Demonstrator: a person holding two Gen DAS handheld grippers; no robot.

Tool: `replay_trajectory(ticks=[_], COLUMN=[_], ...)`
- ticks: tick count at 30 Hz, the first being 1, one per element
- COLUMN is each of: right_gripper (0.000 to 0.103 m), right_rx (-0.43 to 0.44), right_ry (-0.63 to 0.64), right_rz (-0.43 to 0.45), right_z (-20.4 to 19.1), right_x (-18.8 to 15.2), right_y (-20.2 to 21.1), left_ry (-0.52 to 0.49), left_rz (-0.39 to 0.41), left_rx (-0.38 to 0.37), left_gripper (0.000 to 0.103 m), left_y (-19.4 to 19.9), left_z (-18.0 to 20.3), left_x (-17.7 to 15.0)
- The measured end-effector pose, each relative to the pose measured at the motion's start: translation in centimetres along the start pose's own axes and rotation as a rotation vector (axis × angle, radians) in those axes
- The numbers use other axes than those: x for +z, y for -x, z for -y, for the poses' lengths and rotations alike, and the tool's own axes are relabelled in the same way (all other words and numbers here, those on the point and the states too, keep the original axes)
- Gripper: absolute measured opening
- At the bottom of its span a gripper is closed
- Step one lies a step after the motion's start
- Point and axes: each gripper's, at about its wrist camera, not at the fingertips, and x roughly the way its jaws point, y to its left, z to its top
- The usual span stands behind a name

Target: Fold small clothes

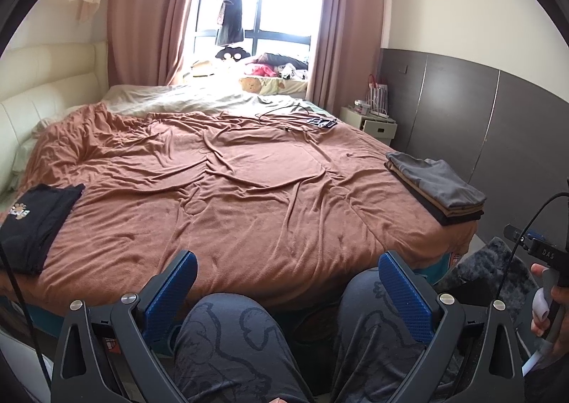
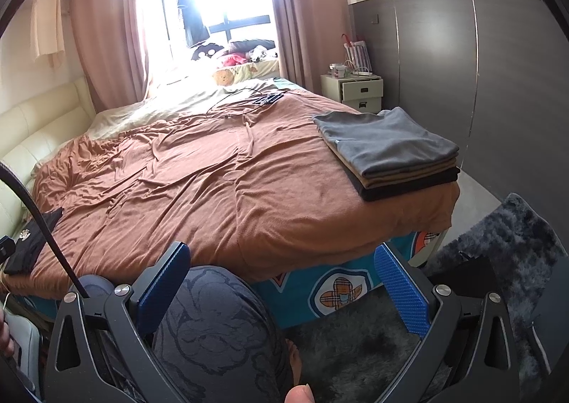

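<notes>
The left gripper (image 1: 286, 282) hangs low above the person's knees with its blue pads wide apart and nothing between them. The right gripper (image 2: 282, 278) is the same, spread wide and empty.

On the left side of the bed lies a black garment (image 1: 33, 225) with a small printed emblem, flat on the brown blanket (image 1: 231, 189); I think it is partly folded, but the edge of the lens distorts it. The middle of the blanket is bare and wrinkled. On the right corner sits a neat stack of folded clothes (image 2: 387, 150), grey on top.

A risk: the stack is close to the bed edge, so a careless push could slide it off. The hanging cable (image 2: 39, 225) might also catch the black garment.

On the other gripper's body, seen from the left wrist view, I read "DAS" (image 1: 547, 253).
</notes>
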Motion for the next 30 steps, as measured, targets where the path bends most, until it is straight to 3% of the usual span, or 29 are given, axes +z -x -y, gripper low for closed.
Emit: replay_trajectory(ticks=[30], right_gripper=[0.103], right_rx=[0.040], right_ry=[0.042], right_rz=[-0.009], right_z=[-2.2], right_x=[-0.4], right_y=[-0.1], left_ry=[-0.010], left_rz=[0.019], left_rx=[0.020], left_gripper=[0.102], left_y=[1.0], left_z=[-0.1], left_x=[-0.2])
